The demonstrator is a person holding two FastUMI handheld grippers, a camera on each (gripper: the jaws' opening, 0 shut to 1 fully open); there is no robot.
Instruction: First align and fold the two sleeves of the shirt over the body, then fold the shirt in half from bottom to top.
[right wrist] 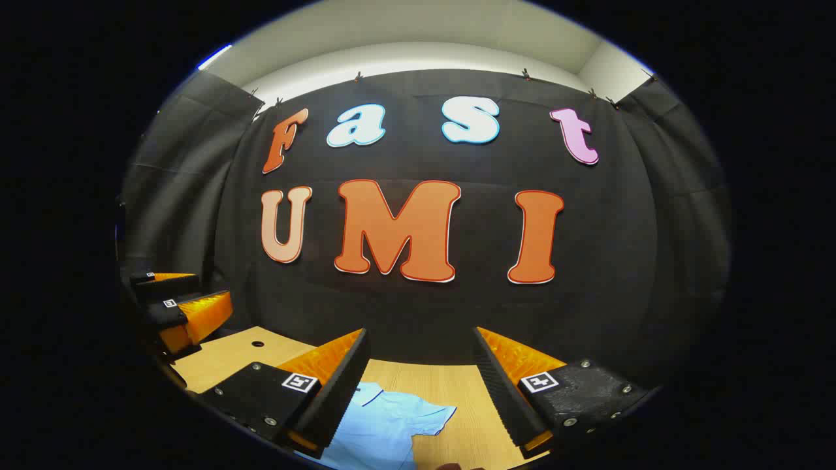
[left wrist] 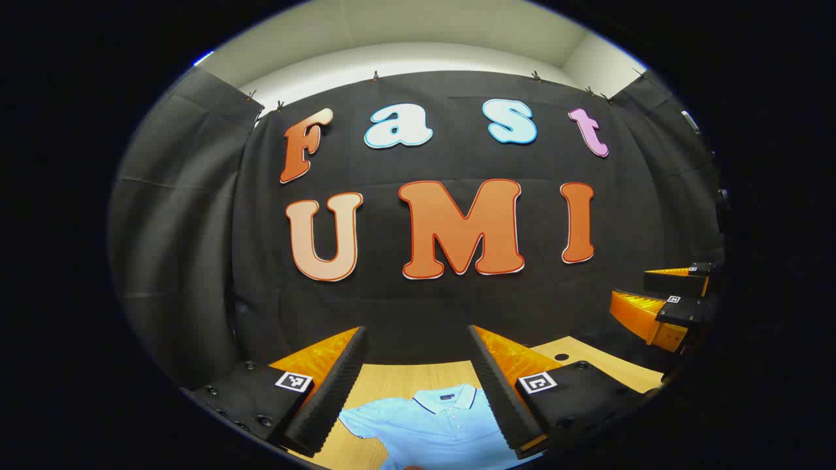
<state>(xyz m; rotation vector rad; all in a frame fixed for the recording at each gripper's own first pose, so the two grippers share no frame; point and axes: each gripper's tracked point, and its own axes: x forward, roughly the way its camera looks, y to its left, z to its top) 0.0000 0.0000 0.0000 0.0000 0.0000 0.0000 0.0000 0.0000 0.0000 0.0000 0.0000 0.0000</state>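
Observation:
A light blue polo shirt lies flat on the wooden table, collar pointing toward the far wall. My left gripper hovers above it, open, with nothing between its fingers. In the right gripper view the shirt shows at the bottom, one short sleeve spread toward the right. My right gripper also hangs open and empty above that side. The shirt's lower part is cut off by the edge of both views.
The right gripper shows at the far right of the left gripper view, fingers apart. The left gripper shows at the far left of the right gripper view. A small hole sits in the table near the back.

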